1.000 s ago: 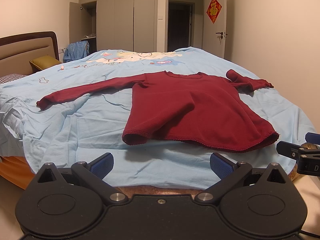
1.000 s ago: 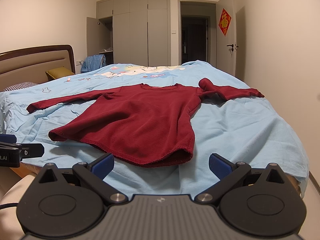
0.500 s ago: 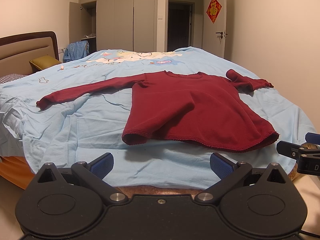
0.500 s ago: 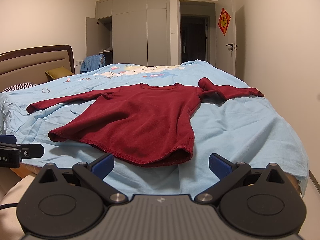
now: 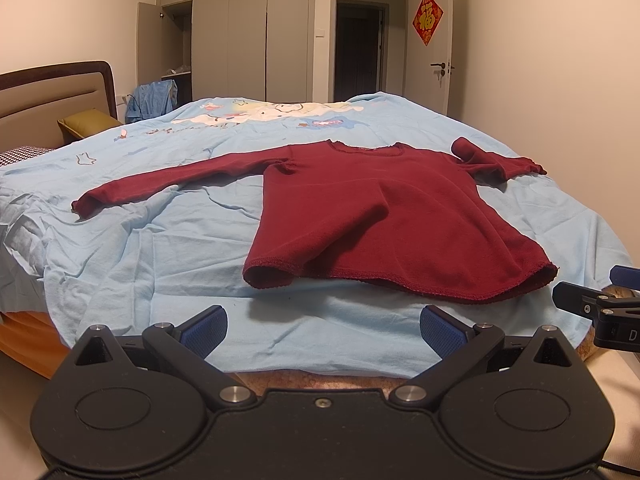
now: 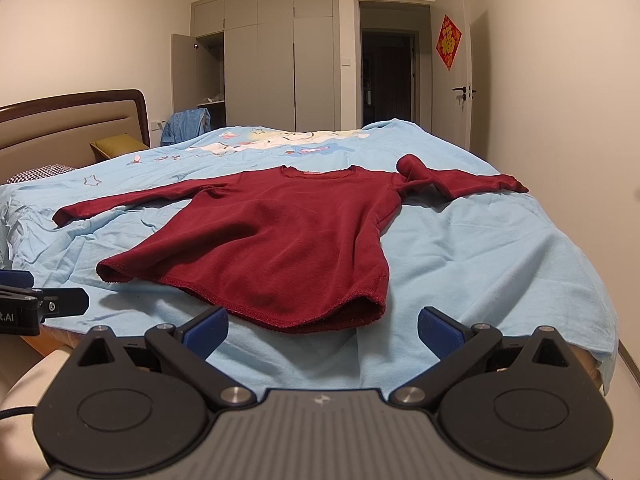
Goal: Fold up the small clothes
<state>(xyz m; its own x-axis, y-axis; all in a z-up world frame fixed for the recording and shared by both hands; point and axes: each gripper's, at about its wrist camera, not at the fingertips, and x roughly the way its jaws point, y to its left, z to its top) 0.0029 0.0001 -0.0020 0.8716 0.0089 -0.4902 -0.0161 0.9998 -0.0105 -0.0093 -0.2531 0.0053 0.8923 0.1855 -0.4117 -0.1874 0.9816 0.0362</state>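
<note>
Dark red and long-sleeved, the small top [image 5: 384, 216] lay spread flat on the light blue bedsheet [image 5: 160, 248], its hem toward the cameras and its neckline toward the far wall. Its one sleeve stretched straight out toward the headboard [image 5: 56, 92], while the other was bunched and doubled over near the shoulder on the door side. The hem curled slightly at both corners, and the body of the top showed a few soft ridges.

The left claw [image 5: 322, 326] was held just off the near edge of the bed, below the hem, its blue-padded fingers [image 5: 204, 326] spread wide with nothing between them. The right claw [image 6: 322, 326] was likewise held low at the bed's edge, its fingers [image 6: 438, 328] wide apart and empty, facing the hem corner on the door side. Neither claw touched the cloth. Each showed at the margin of the other's view, the two standing side by side.

A cartoon print marked the sheet farther back. An olive pillow [image 6: 116, 146] sat against the headboard with a checked one [image 6: 40, 172] beside it, and a blue garment [image 6: 186, 124] hung near the grey wardrobe [image 6: 276, 60], one door of which stood ajar. A red diamond-shaped decoration [image 6: 449, 42] hung on the open room door.
</note>
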